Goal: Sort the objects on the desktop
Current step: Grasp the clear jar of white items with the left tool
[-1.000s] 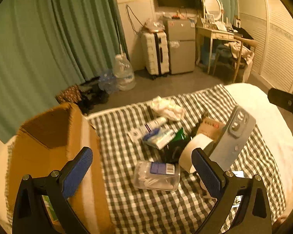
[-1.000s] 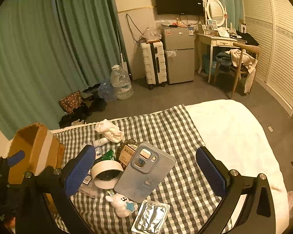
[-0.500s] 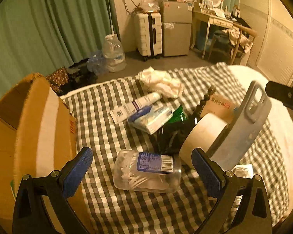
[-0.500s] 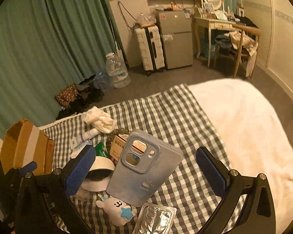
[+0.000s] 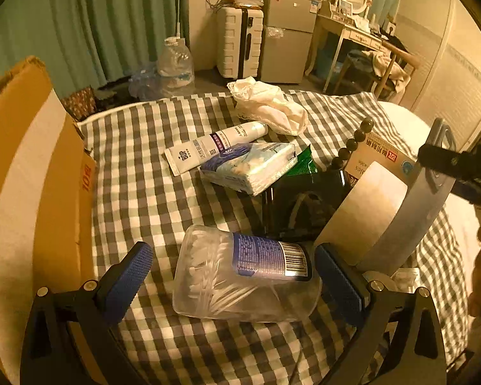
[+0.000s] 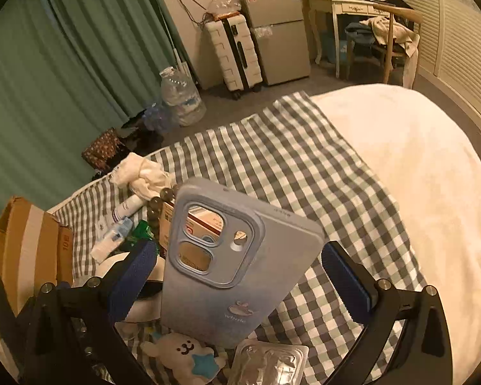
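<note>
The left gripper (image 5: 232, 274) hangs low over the checked cloth (image 5: 138, 179) spread on the bed (image 6: 400, 160), its blue-padded fingers (image 5: 126, 280) spread wide on either side of a clear plastic tub of cotton swabs (image 5: 243, 280) that lies on its side; the pads do not touch the tub. Beyond the tub sits a black glossy object (image 5: 304, 205), with a white roll of tape (image 5: 365, 211) standing just to its right and a grey-blue phone case (image 5: 413, 202) propped upright against the roll. Farther back lie a soft pack of tissues (image 5: 250, 166), a white tube (image 5: 215, 146), a green packet (image 5: 304, 163), a string of dark beads (image 5: 356, 144), a red-and-white medicine box (image 5: 381, 160) and a crumpled white cloth (image 5: 269, 106). An open cardboard box (image 5: 32, 192) stands on the bed at the left edge of the cloth. In the right wrist view, the right gripper (image 6: 237, 276) also has its fingers (image 6: 346, 280) held wide apart, with the phone case (image 6: 227, 266) standing between them but touching neither pad. Below the case, a small white plush toy with a blue star (image 6: 186, 356) and a foil blister pack (image 6: 269, 364) lie on the cloth.
</note>
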`<state>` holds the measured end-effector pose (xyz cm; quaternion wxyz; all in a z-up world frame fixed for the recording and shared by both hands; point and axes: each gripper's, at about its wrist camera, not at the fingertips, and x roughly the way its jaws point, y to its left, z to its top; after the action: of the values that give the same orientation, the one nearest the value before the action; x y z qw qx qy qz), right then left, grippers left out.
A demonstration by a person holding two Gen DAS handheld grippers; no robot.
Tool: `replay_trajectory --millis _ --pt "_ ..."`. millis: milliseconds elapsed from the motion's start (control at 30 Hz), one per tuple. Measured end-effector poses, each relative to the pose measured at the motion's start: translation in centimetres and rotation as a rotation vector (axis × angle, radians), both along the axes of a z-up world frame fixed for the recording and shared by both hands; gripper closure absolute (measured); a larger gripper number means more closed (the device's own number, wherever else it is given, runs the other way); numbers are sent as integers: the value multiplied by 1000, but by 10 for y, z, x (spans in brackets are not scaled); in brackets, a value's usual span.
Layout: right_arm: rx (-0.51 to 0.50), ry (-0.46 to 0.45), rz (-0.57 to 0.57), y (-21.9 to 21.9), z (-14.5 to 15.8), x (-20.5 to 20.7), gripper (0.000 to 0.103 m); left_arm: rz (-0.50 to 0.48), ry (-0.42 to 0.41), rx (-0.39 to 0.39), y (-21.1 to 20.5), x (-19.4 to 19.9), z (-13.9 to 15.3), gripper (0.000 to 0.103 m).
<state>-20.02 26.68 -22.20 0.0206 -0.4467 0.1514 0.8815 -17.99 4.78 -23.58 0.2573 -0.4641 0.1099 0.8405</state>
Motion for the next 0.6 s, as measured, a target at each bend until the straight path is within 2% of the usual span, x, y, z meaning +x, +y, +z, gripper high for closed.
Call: replay_trajectory --millis 167,367,600 --pt "7 0 -8 -2 -6 -1 0 -37 -4 -20 4 5 1 0" --pt "-5 9 11 -3 -7 0 0 -41 -37 -123 10 7 -23 0" --pt "12 2 29 -5 -9 1 0 -26 -11 -130 6 14 -25 3"
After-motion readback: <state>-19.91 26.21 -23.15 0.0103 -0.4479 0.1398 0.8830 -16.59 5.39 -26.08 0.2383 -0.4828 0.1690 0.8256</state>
